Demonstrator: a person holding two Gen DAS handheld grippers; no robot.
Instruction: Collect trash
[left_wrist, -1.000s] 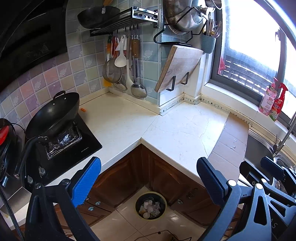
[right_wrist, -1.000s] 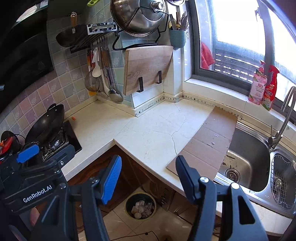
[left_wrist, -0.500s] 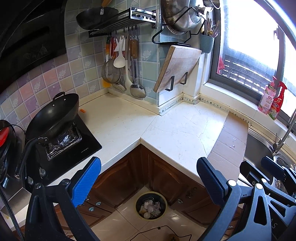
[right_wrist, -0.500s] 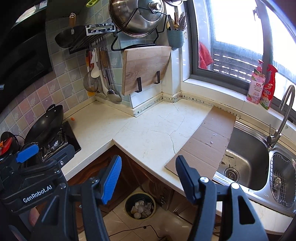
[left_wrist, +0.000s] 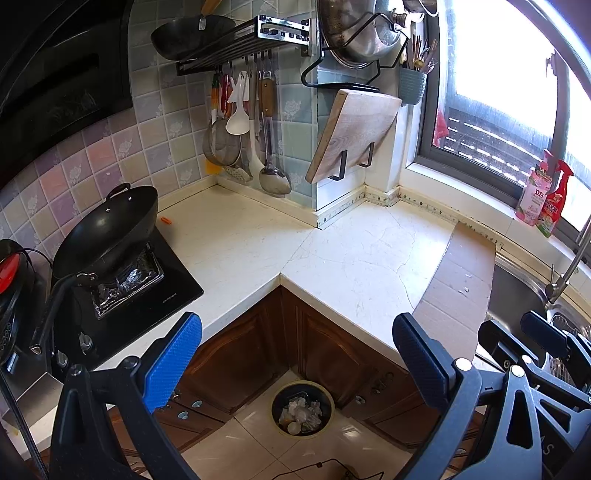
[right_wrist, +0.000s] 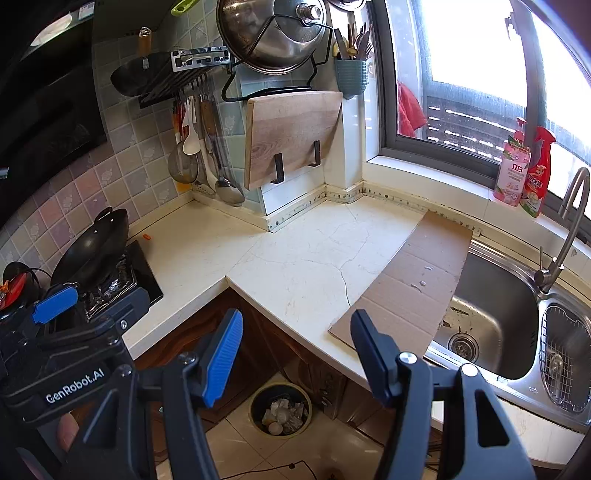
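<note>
Trash bin (left_wrist: 303, 409): on floor, below and ahead of both grippers
Left gripper (left_wrist: 297, 354): jaws apart, empty
Right gripper (right_wrist: 296, 350): jaws apart, empty

Both grippers angle downward, side by side. The left gripper (left_wrist: 297, 356) has its jaws spread wide with nothing between them. The right gripper (right_wrist: 296, 345) is parted too, empty, a fingertip (right_wrist: 68, 430) showing beneath the left one's body.

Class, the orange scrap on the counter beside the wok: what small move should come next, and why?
Probably reach the left gripper toward the orange scrap. It lies loose by the wok, both grippers' jaws stand open and empty, and the bin waits below.
</note>
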